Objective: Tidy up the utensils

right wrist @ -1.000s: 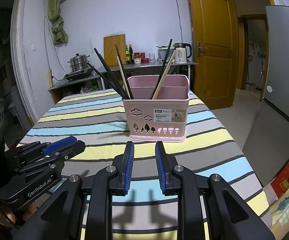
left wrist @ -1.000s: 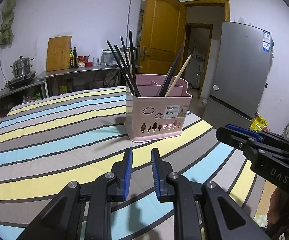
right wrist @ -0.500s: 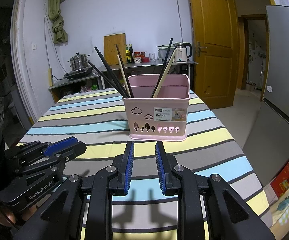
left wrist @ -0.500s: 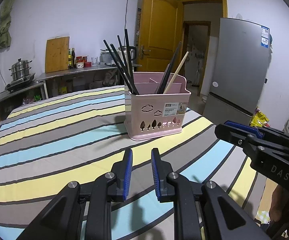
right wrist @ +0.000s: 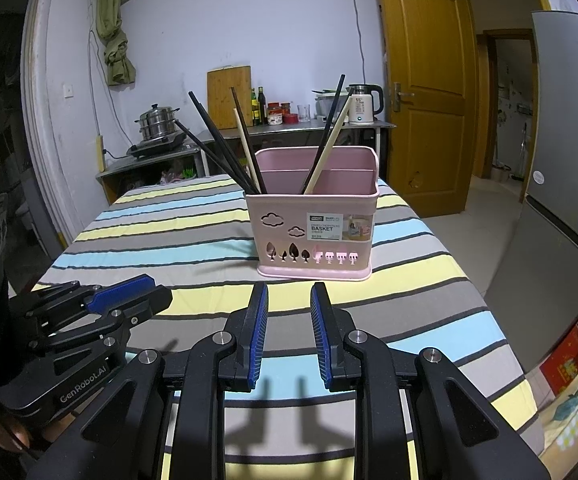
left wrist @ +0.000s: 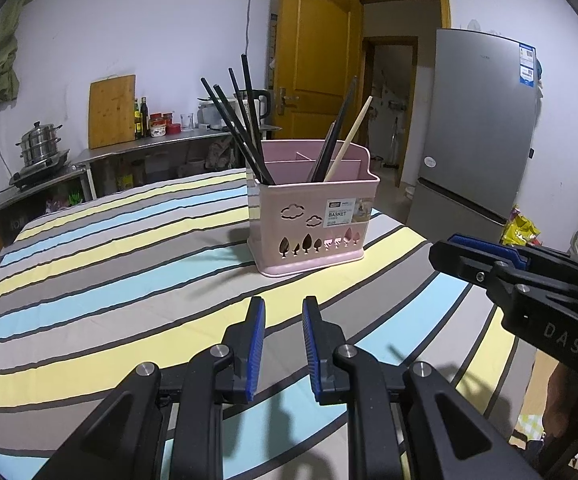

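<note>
Reading "BASKET", a label (right wrist: 325,226) fronts the pink utensil holder (right wrist: 313,232).

Striped tablecloth (right wrist: 161,232) lies bare between both grippers and the pink basket (right wrist: 313,232): open passage. Chopsticks (right wrist: 217,144) lean out leftward above the basket's rim, barring approach from that side. Basket's rear compartment open from above.

Even indoor light from above; both views sharp. Soft shadows fall on the striped tablecloth (right wrist: 193,236) beside the pink basket (right wrist: 315,226). Fisheye bending and dark corners at edges.
</note>
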`<move>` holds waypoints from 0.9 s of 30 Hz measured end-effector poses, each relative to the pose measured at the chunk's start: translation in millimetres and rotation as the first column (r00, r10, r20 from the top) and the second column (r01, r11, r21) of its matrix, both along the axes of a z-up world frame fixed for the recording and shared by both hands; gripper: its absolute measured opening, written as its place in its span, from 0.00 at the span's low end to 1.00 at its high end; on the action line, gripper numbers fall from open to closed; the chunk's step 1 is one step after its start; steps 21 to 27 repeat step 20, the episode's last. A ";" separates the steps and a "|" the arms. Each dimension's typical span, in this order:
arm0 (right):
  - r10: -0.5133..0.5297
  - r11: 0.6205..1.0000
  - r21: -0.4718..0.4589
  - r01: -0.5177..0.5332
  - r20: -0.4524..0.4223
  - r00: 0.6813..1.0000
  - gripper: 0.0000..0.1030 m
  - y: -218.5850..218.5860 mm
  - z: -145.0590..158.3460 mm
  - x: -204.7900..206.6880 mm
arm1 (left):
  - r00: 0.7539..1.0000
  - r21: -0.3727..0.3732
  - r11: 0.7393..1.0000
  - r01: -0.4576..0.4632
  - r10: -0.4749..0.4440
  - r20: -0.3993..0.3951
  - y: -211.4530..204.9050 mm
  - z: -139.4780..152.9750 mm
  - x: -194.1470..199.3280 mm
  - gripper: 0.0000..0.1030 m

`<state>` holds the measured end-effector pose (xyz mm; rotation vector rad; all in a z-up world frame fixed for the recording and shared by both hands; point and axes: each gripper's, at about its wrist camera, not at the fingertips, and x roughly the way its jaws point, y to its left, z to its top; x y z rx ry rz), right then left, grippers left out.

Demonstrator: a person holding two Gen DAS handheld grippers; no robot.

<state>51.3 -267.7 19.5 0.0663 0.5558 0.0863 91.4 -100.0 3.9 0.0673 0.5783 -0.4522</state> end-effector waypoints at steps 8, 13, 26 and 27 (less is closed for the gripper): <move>0.000 1.000 -0.001 0.000 -0.003 1.000 0.22 -1.7 -1.9 -1.3 | 1.000 -0.005 1.000 0.013 -0.013 -0.012 -0.6 -1.9 -0.4 0.18; -0.001 1.000 -0.002 0.001 -0.005 1.000 0.22 -2.6 -2.6 -1.9 | 1.000 -0.002 1.000 0.015 -0.015 -0.015 -0.5 -2.9 -1.1 0.18; -0.001 1.000 -0.003 0.001 -0.005 1.000 0.22 -2.4 -2.1 -1.4 | 1.000 -0.003 1.000 0.014 -0.014 -0.010 -0.1 -2.3 -1.2 0.18; -0.001 1.000 -0.003 0.001 -0.005 1.000 0.22 -2.4 -2.1 -1.4 | 1.000 -0.003 1.000 0.014 -0.014 -0.010 -0.1 -2.3 -1.2 0.18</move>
